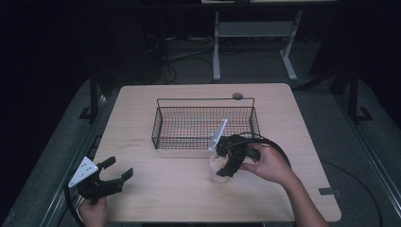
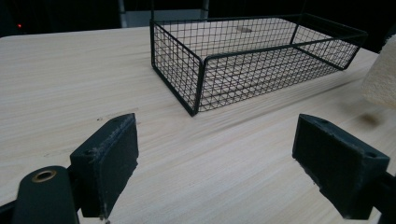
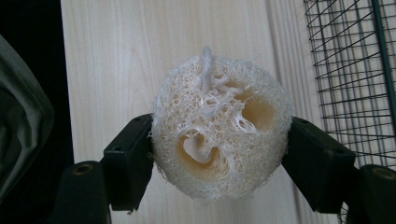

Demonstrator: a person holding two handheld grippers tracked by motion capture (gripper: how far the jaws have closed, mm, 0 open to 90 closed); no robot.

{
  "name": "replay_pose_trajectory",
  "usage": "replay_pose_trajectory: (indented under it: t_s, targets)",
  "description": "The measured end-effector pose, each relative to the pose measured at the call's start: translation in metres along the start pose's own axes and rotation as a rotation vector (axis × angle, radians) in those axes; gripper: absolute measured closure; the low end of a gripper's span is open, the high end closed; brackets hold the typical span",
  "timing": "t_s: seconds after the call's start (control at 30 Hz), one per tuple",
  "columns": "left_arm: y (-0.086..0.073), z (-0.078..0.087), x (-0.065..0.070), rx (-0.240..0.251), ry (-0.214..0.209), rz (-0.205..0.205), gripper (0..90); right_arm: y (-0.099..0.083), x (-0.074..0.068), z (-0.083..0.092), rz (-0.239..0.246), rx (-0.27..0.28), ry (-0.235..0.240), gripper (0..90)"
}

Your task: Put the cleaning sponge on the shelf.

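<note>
pale loofah sponge pinched between the jaws of the right gripper, just in front of the wire basket, low over the wooden counter. left gripper at the near left corner, jaws spread, nothing between.

In the high view, the table is lit evenly from above, while the room around it is left almost black, from nine o'clock round to three o'clock. Only soft, faint shadows are cast on the wood. Fine detail is lost to a slight softness. In the left gripper view, the basket is rendered sharply, and the near jaws are somewhat blurred. In the right gripper view, the sponge is brightly lit and crisp; darkness is seen at nine o'clock.
</note>
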State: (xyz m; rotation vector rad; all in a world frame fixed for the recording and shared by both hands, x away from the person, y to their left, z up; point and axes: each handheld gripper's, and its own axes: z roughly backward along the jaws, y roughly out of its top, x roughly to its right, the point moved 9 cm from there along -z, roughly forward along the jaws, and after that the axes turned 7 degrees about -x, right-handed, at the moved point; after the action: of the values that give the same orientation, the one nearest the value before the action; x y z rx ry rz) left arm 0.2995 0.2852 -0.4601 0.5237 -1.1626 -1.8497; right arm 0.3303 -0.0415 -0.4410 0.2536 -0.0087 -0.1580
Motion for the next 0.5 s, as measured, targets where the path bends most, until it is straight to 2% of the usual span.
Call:
replay_pose_trajectory:
  t_s: [0.1, 0.5]
  targets:
    - [0.000, 0.000, 0.000, 0.003, 0.001, -0.002, 13.8, 0.000, 0.002, 0.003, -0.002, -0.003, 0.003, 27.8]
    - [0.000, -0.001, 0.001, -0.007, 0.000, -0.005, 13.8, 0.014, 0.011, 0.024, 0.006, 0.044, 0.018, 27.8]
